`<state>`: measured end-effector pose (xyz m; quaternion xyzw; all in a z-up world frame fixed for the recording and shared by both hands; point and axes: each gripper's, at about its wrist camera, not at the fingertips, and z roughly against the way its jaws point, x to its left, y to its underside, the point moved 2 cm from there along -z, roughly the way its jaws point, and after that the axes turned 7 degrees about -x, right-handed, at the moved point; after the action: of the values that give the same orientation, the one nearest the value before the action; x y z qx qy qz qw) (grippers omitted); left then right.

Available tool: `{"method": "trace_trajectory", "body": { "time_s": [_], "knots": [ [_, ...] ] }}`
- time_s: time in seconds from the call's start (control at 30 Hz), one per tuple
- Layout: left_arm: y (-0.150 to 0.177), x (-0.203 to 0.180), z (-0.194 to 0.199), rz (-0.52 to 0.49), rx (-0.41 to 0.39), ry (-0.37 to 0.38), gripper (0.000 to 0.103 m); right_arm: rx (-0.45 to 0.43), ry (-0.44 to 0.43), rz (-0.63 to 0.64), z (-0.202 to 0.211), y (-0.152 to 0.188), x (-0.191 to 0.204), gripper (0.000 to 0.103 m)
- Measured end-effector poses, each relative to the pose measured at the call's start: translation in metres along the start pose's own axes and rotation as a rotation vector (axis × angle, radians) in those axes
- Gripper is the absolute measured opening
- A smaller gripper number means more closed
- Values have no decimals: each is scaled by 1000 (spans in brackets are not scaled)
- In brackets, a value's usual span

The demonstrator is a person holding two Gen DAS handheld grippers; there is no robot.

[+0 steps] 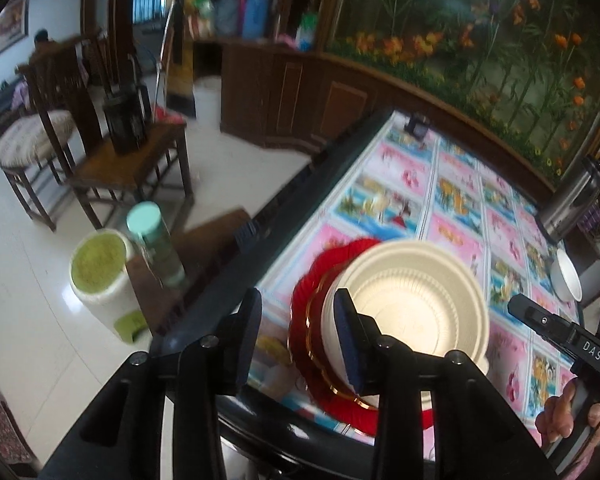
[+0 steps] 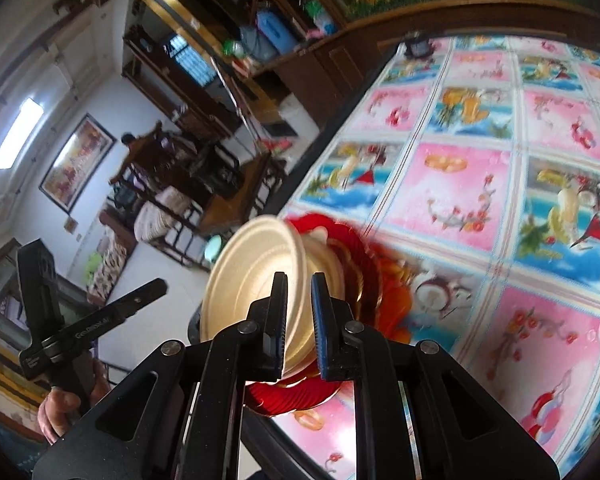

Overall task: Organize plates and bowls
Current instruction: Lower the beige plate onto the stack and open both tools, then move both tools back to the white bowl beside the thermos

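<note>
Cream bowl [image 1: 412, 304] sits on red plate [image 1: 306, 292] near desk [image 1: 460, 208] front edge. Right gripper [image 2: 299, 320] clamped on bowl [image 2: 252, 276] rim, one finger inside, one outside. Left gripper [image 1: 296, 332] wide apart, holding nothing; its right finger just beside bowl's outer wall, contact unclear. Second white bowl [image 1: 566, 280] well apart at desk's right edge. Steel flask [image 1: 572, 196] beyond it.
</note>
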<state>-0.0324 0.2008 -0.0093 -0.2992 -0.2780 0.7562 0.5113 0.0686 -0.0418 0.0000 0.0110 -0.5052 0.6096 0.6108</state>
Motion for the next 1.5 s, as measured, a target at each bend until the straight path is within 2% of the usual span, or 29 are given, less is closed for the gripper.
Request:
{"method": "trace_trajectory", "body": {
  "time_s": [0.13, 0.23, 0.3, 0.53, 0.7, 0.87, 1.03, 1.3, 1.5],
  "knots": [
    [-5, -14, 12, -27, -46, 11, 46, -29, -24, -24, 9, -2, -8, 12],
    [-4, -30, 20, -56, -63, 44, 50, -59, 9, -27, 16, -2, -17, 12],
    [-2, -44, 26, -81, -74, 67, 56, -77, 50, -33, 22, -2, -28, 12],
    [13, -112, 34, -231, -59, 162, 58, -143, 95, -148, 58, -4, -79, 12],
    [33, -172, 37, -359, -3, 258, 58, -194, 113, -205, 87, -4, -109, 12],
    [50, -223, 36, -444, 71, 352, 58, -235, 132, -257, 112, -2, -140, 12],
    [71, -276, 24, -512, 178, 437, 59, -266, 155, -311, 136, 1, -171, 12],
    [102, -336, -2, -593, 314, 462, 59, -340, 216, -378, 183, 0, -224, 12],
    [95, -360, -23, -589, 333, 419, 59, -439, 303, -433, 239, -15, -276, 11]
  ]
}}
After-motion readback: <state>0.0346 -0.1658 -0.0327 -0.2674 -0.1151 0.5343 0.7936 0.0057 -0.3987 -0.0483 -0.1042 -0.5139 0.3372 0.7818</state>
